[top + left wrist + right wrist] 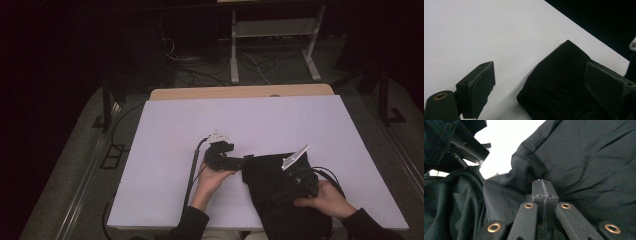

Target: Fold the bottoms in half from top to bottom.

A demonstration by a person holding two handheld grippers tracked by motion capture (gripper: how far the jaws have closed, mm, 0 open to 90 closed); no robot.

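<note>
High view: white table [165, 145] under dim light, wooden edge along its far side. Black garment [280, 195] bunched at the near right part of the table, spilling over the near edge. Left gripper [239, 162] held in the left hand [212, 180], pointing right, tips at the garment's left edge. Right gripper [298, 182] buried in the cloth, grey plate on top catching light, right hand [322, 199] behind it. Black cable [192, 170] running from the left gripper toward the near edge.

Left gripper view: jaws spread wide, one pad [482, 91] low at the left over bare table, the other at the right over the cloth. Rounded fold of the garment [556, 85] lying between them, touching neither pad as far as can be seen. Nothing gripped.

Right gripper view: jaws pressed flat together, only a thin seam between the pads [537, 190]. Dark fabric [584, 162] crowding all around and just beyond the tips; whether any cloth is pinched in that seam, cannot tell. Left gripper's frame at upper left against the bright table.
</note>
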